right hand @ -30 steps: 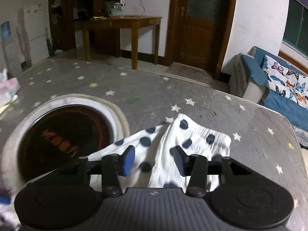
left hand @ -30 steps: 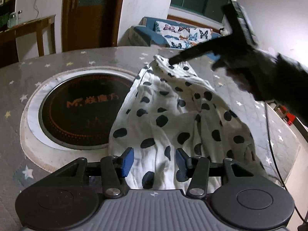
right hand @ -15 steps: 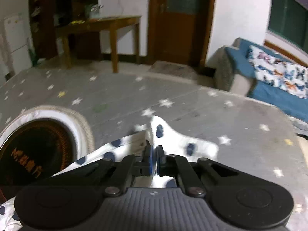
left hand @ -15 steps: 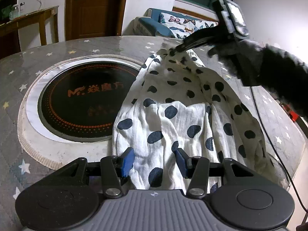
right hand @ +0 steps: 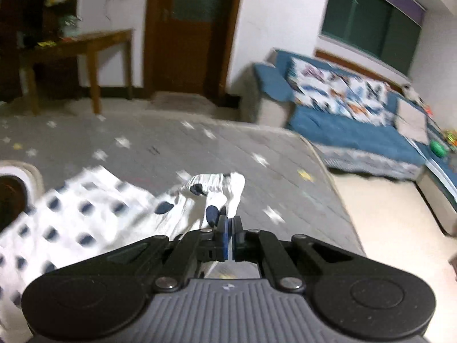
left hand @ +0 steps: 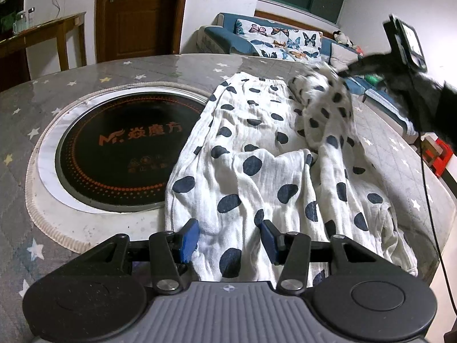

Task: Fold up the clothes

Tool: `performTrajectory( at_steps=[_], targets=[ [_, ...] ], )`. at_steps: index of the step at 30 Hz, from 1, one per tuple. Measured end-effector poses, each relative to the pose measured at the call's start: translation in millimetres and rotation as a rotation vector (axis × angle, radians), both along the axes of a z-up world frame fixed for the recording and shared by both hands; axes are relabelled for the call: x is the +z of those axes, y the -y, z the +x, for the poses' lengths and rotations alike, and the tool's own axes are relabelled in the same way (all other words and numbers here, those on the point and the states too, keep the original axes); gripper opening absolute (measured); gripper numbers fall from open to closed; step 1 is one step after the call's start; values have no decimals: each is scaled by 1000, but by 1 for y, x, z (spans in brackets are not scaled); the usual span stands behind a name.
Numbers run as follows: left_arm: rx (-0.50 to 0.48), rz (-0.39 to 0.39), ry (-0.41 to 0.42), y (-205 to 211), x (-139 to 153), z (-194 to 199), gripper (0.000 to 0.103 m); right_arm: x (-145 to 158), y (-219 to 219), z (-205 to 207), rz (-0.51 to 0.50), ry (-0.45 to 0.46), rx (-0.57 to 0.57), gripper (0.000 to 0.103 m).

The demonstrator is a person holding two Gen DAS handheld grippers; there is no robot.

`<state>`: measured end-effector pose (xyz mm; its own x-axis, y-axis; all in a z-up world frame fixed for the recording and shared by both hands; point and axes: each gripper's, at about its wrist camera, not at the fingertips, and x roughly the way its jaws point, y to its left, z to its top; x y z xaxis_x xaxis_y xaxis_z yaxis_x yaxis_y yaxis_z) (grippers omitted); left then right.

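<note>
No bins or baskets here, so nothing to report on that front. We've got the garment (left hand: 257,154) lying on the round table (left hand: 85,74), right beside the black glass cooktop disc (left hand: 122,148) sunk into the middle, with one edge just overlapping the disc's pale rim. The garment is thin, crinkly white fabric with big dark navy dots, rumpled into soft ridges, with a gathered elastic band at the far end. The table cover is grey, quilted and sprinkled with little stars.

Our left gripper (left hand: 228,238) sits with its blue pads spread about halfway, straddling the near end of the fabric; we can't tell if the pads actually touch it. Our right gripper (right hand: 228,228) has its pads pressed together, pinching a corner of the garment by the elastic band, and that corner is lifted off the table toward the right. The right wrist view is motion-blurred.
</note>
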<state>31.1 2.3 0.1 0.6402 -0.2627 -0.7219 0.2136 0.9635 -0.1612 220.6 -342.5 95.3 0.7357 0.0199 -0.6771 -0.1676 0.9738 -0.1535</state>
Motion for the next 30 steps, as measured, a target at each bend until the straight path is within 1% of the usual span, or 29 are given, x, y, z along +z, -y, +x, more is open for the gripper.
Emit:
performTrajectory(
  at_steps=[2,5,7,8,10,12,14,18,21,23,26,30],
  targets=[
    [0,1,1,0,0,0,52,-11,10,0,-36,-34,-39,3],
    [1,2,1,0,1,-1,52,-18,17,4,-72,-55,-74,6],
    [2,1,4,-1,2,-2,52,-14,12,3,-53,-41,-74,7],
    [4,1,6,-1,3,-2,52,-11,7,0,-28,-35,-54,9],
    [8,1,10,-3,5,-4,52,-3,-10,-3,33,-39,10,9],
    [17,5,20,-4,7,-5,53,1,-34,-3,89,-53,101,13],
    [29,13,31,-7,9,-7,55,2,-63,1,135,-77,186,24],
    [50,32,41,-12,12,-10,57,-10,-123,15,164,-138,309,27],
    [57,48,50,-18,13,-13,63,-25,-153,31,170,-189,339,31],
    [58,52,53,-21,13,-16,65,-34,-168,41,179,-219,345,35],
    [48,44,44,-25,10,-18,65,-46,-178,56,189,-264,319,36],
    [24,28,37,-27,7,-20,64,-56,-183,62,175,-282,281,37]
  ],
)
